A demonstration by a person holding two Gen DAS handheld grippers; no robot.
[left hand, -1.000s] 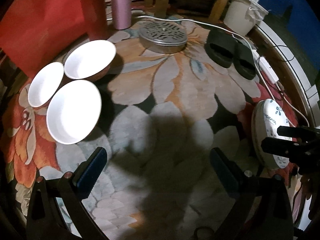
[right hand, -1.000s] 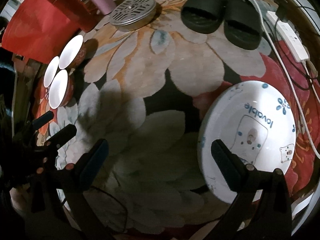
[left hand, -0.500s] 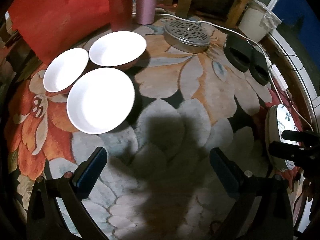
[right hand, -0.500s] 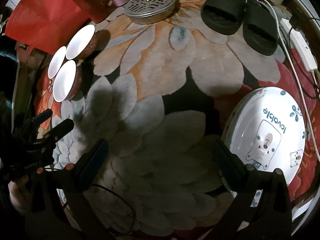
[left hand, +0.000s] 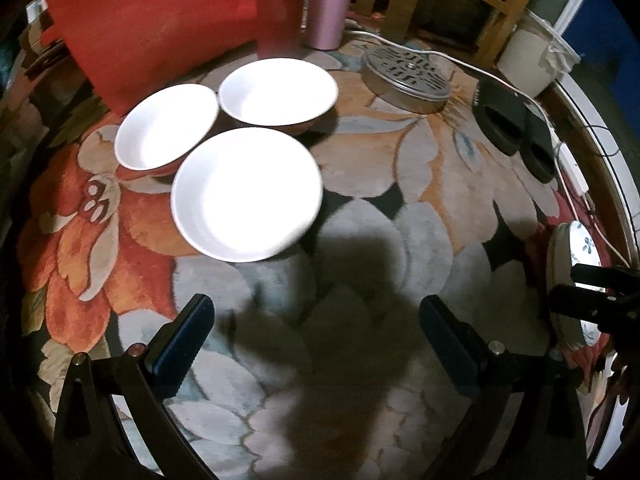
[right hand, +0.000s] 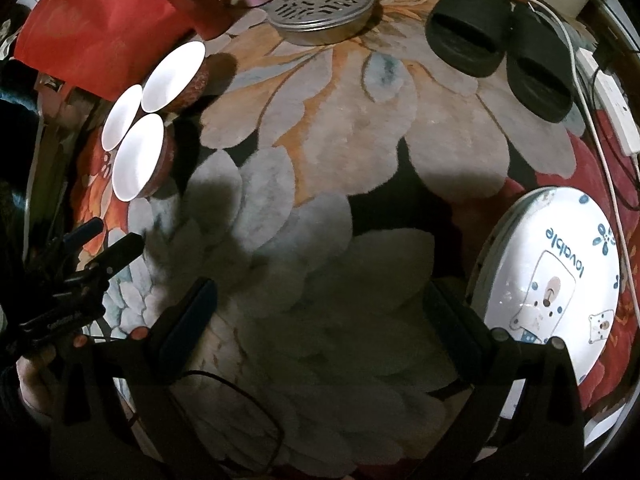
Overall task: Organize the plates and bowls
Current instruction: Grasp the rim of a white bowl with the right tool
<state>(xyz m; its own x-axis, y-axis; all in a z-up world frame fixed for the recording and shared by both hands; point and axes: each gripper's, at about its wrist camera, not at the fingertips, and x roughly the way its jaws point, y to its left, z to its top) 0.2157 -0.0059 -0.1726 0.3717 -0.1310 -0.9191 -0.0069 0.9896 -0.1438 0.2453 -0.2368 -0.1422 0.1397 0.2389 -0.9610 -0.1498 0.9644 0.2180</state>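
Approach step: left tool (left hand: 312, 332) spread, empty, facing nearest bowl (left hand: 246, 194) at eleven o'clock; next, straddle its rim. Right tool (right hand: 320, 308) spread beside printed plate (right hand: 556, 280).

Bowls: three (left hand: 247, 194) (left hand: 166, 126) (left hand: 278, 92)
Plates: one (right hand: 554, 276)
Slippers: two (right hand: 468, 40) (right hand: 540, 84)
Metal lids: one (right hand: 322, 10)
Pink cups: one (left hand: 330, 4)

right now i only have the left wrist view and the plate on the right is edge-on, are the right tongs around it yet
Observer: No. The right tongs are open with only rug between them; the plate lies outside their right finger.
Operator: ok, is the plate plain white
Observer: No, its face carries a printed bear and the word "lovable" in blue.
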